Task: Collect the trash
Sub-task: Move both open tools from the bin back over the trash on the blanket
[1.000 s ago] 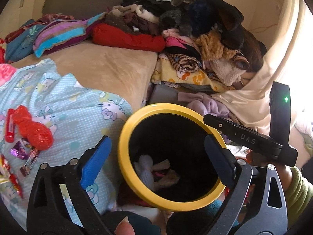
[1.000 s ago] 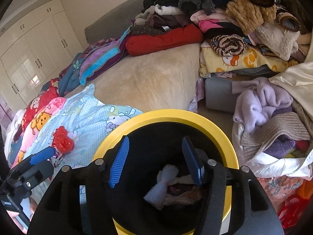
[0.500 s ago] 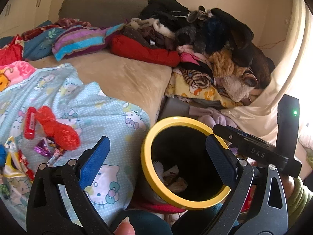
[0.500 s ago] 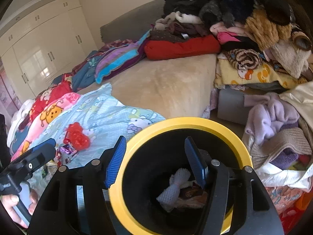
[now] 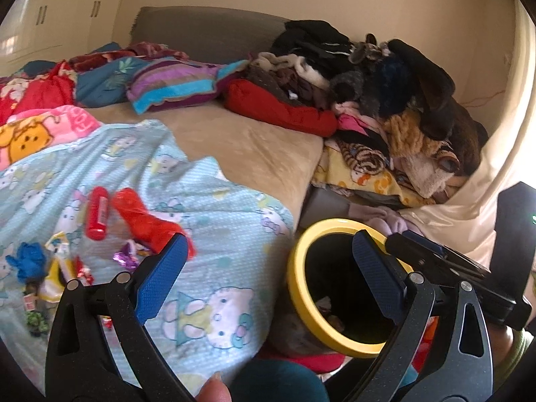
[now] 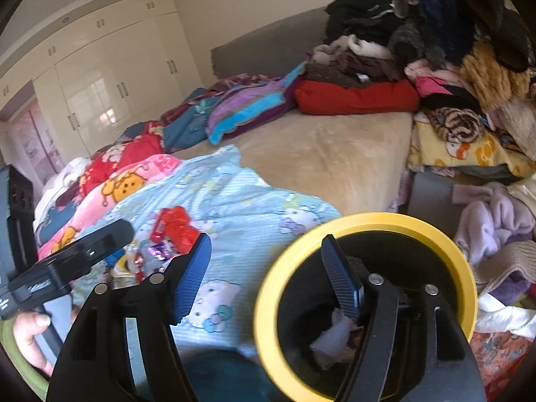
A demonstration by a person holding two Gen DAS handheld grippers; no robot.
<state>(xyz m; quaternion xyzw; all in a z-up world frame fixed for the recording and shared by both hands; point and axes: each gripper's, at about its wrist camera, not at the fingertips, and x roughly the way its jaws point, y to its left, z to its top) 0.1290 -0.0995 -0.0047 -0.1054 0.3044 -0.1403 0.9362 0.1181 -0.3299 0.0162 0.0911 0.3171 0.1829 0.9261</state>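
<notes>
A black bin with a yellow rim (image 5: 294,288) (image 6: 368,217) stands beside the bed, with white crumpled trash (image 6: 335,335) at its bottom. Loose trash lies on the light-blue cartoon blanket (image 5: 217,221): a red tube (image 5: 97,212), a crumpled red wrapper (image 5: 144,221) (image 6: 174,227), a purple wrapper (image 5: 122,258) and a blue scrap (image 5: 26,261). My left gripper (image 5: 268,238) is open and empty, one finger over the blanket and one over the bin. My right gripper (image 6: 264,239) is empty too, its jaws opening, straddling the bin's left rim.
A tall heap of clothes (image 5: 385,100) fills the far right, with lilac knitwear (image 6: 492,214) next to the bin. Bare beige mattress (image 5: 254,147) lies behind the blanket, pillows (image 5: 174,83) further back. White wardrobes (image 6: 100,77) line the left wall.
Both grippers have drawn back and swung left, so the bin sits further right and smaller in view. More trash on the blanket has come into sight. The right jaws have widened.
</notes>
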